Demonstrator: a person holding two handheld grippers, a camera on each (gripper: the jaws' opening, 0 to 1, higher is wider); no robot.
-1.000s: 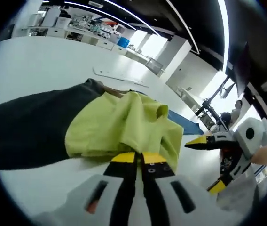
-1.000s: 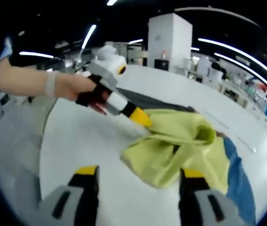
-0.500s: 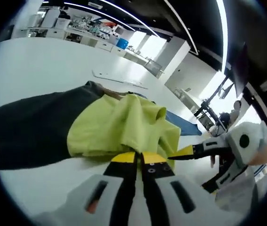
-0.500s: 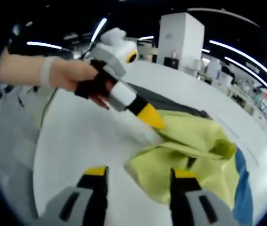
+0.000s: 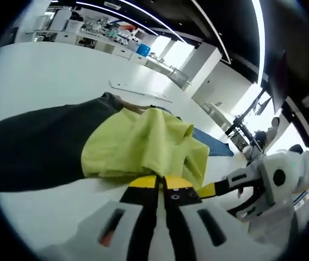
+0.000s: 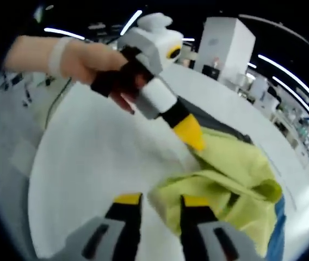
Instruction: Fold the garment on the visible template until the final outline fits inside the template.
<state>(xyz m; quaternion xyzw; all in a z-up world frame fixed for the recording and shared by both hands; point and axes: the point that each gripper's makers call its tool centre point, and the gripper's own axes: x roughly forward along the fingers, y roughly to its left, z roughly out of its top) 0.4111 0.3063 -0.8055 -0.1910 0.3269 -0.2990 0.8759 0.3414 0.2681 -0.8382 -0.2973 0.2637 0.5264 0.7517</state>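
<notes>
A yellow-green garment [image 5: 143,144] lies bunched on a white table, partly over a dark grey sheet [image 5: 35,147] and a blue sheet [image 5: 213,144]. My left gripper [image 5: 161,182] is shut on the garment's near edge. In the right gripper view, the left gripper [image 6: 190,136] pinches the garment [image 6: 236,174] from the left, held by a hand [image 6: 100,62]. My right gripper [image 6: 155,198] stands open with a narrow gap, its jaws either side of the garment's near corner. In the left gripper view, the right gripper [image 5: 222,194] reaches in from the right, close beside my left jaws.
The white table [image 6: 84,163] runs wide to the left of the garment. A thin pale strip [image 5: 138,89] lies farther back on it. Benches with equipment [image 5: 100,27] and a white pillar [image 6: 228,46] stand in the background.
My right gripper has moved in to the garment's near corner and its jaws have narrowed a lot. The left gripper stays shut on the garment's edge.
</notes>
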